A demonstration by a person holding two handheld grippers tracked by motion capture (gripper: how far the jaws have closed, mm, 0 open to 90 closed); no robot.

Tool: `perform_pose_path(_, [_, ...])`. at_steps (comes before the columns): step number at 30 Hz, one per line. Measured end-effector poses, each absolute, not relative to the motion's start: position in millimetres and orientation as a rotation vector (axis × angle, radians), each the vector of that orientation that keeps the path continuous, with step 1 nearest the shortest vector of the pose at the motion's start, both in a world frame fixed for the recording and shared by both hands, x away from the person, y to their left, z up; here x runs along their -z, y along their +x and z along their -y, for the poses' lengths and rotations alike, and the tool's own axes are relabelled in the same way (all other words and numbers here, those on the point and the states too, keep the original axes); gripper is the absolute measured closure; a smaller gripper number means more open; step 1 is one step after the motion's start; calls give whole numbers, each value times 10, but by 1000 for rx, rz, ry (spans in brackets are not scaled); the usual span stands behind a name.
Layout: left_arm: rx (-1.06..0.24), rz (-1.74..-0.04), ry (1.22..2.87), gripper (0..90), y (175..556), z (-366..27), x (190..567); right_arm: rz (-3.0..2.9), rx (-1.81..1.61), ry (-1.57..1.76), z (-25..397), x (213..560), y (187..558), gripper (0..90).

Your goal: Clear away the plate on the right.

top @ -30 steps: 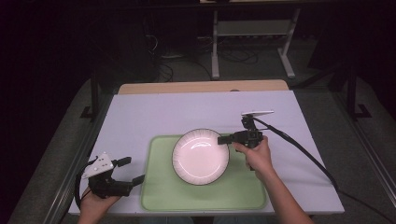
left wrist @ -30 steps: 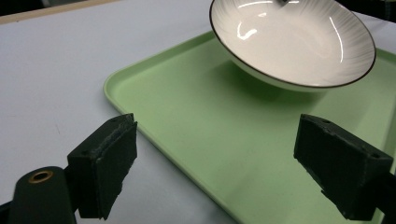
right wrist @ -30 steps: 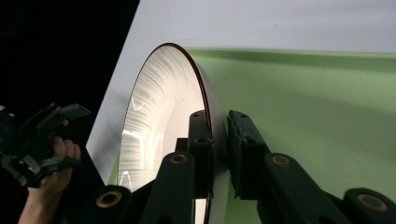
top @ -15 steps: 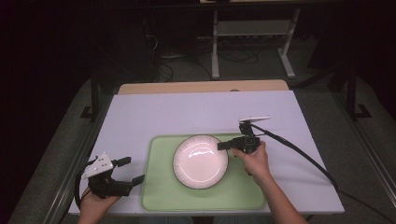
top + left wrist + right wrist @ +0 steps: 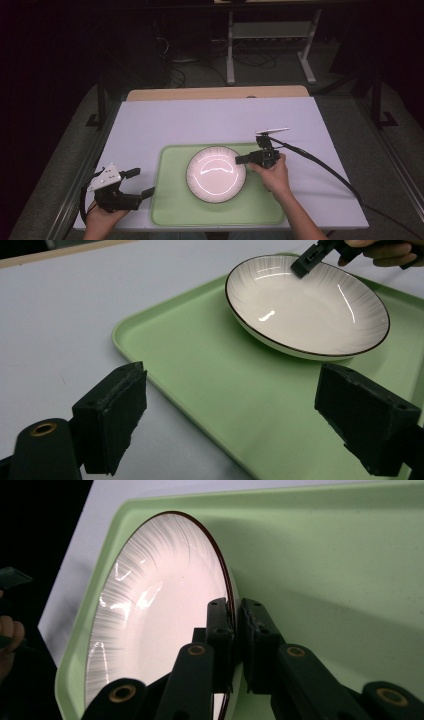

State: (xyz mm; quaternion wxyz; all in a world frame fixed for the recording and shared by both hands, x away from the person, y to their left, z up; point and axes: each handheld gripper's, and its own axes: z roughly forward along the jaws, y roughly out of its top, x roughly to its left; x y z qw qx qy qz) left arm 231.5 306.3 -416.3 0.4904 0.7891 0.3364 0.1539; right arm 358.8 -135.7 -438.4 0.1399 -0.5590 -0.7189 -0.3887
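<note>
1. Since a second ago the right gripper (image 5: 242, 159) and the white bowl (image 5: 216, 174) it carries have come toward the person, from the tray's far middle to its centre; the left gripper (image 5: 140, 183) has stayed at the table's near-left corner.
2. The right gripper's jaws are clamped on the bowl's dark rim at about 2 o'clock of the bowl, one jaw inside and one outside. The right hand (image 5: 271, 172) holds it from the 3 o'clock side, its cable trailing off toward 4 o'clock.
3. The left gripper's jaws stand wide apart with nothing between them, just beside the tray's left edge at about 8 o'clock of the bowl.
4. The bowl sits over the middle of the pale green tray (image 5: 172, 200). The tray lies on the near half of a white table (image 5: 200, 120) with a wooden strip along its far edge.
5. Beyond the table the room is dark: grey floor, cables, a metal stand at 12 o'clock.
6. The right gripper view (image 5: 234, 625) shows the pinch on the rim close up, and fine ribbed lines on the bowl's (image 5: 155, 610) inner wall, which the high view cannot resolve.
7. The left gripper view (image 5: 230, 435) shows the bowl (image 5: 305, 305) raised on the side held by the right gripper (image 5: 305, 262), and the tray's (image 5: 200, 375) raised lip.
</note>
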Motion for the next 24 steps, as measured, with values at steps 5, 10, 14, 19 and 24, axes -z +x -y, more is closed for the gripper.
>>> perform_pose_path(5, [-373,-814,1919,133,2316,-3062,4164,2147,1093,-1625,1345,4416,3545,796])
perform_pose_path(10, [-368,-809,1924,133,2314,-3054,4165,2178,1122,-1640,1358,4446,3491,835])
perform_pose_path(14, [-369,-811,1923,133,2312,-3052,4164,2194,1134,-1639,1358,4446,3466,835])
perform_pose_path(19, [-370,-810,1921,132,2313,-3054,4161,2189,1150,-1642,1368,4456,3426,832])
perform_pose_path(24, [-365,-812,1922,133,2312,-3045,4168,2181,1164,-1657,1373,4463,3373,828])
